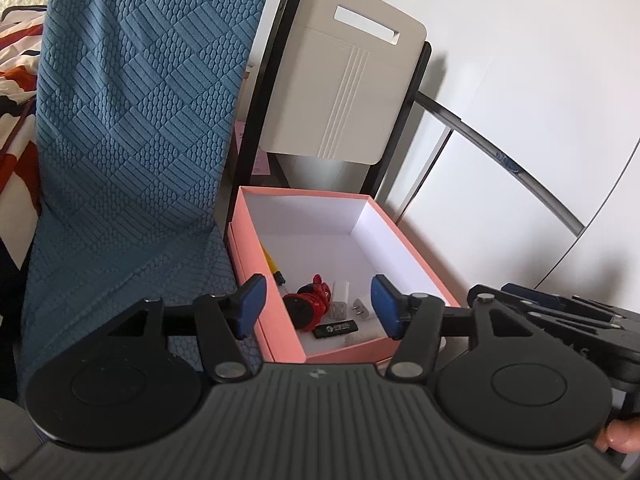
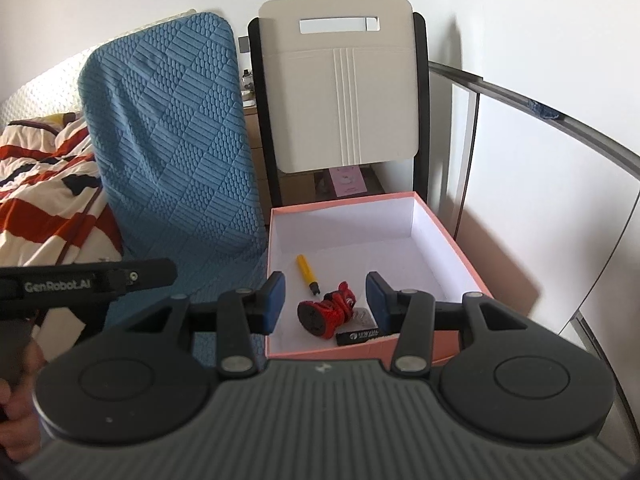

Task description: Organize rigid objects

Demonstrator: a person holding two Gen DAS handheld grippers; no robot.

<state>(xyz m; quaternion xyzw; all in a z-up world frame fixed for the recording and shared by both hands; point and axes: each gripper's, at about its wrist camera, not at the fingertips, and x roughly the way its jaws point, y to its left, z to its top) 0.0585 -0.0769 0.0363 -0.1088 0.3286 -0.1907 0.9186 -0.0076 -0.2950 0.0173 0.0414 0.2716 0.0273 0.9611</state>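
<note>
Blue quilted fabric covers a chair (image 2: 172,136) that is seen directly left of the pink box (image 2: 464,264), with a striped bedcover (image 2: 44,184) beyond it. A white-backed chair (image 2: 344,100) with a black frame is noted behind the box, against the wall; a grey rail (image 2: 560,128) is observed to the right. Nothing is found to block the box's open top.

Inside the white-lined box, near its front wall, several items are recorded: a yellow-handled tool (image 2: 306,271) lying flat, a red toy figure (image 2: 330,312) tipped on its side, a black flat stick (image 2: 358,336) bearing white print, and small white plug-like pieces (image 1: 342,300).

The left tongs (image 1: 318,308) are seen parted, with nothing held. The right tongs (image 2: 326,304) are seen with a narrower gap and empty. Both are held before the box's near edge.
</note>
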